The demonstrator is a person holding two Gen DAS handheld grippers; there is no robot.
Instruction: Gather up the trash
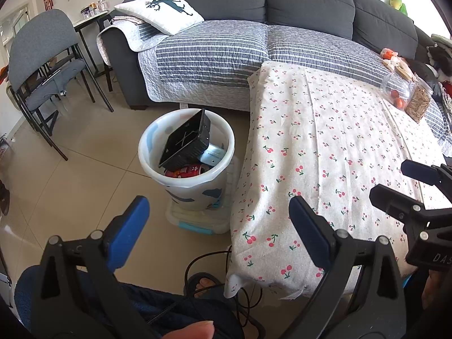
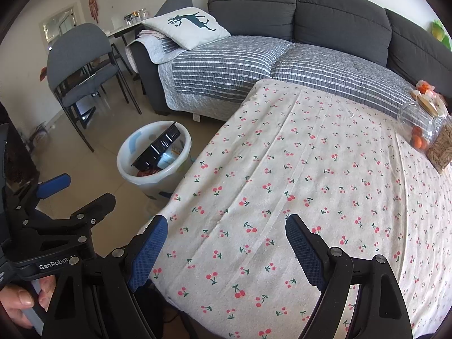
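A white plastic bin [image 1: 195,190] stands on the floor left of the table, also in the right wrist view [image 2: 124,155]. Inside it a black plastic tray [image 1: 185,141] leans upright over a red can [image 1: 188,171] and other rubbish. My left gripper [image 1: 219,214] hovers open and empty in front of the bin, above the floor by the table corner. My right gripper [image 2: 227,224] is open and empty over the cherry-print tablecloth [image 2: 296,175]. Each gripper shows in the other's view: the right one [image 1: 391,179], the left one [image 2: 82,190].
A clear jar of orange fruit [image 2: 418,132] and a snack bag [image 2: 440,149] sit at the table's far right. The grey sofa [image 1: 226,50] stands behind, a grey chair [image 1: 42,56] at left. Cables [image 1: 240,296] and a sandalled foot [image 1: 206,284] lie below the table edge.
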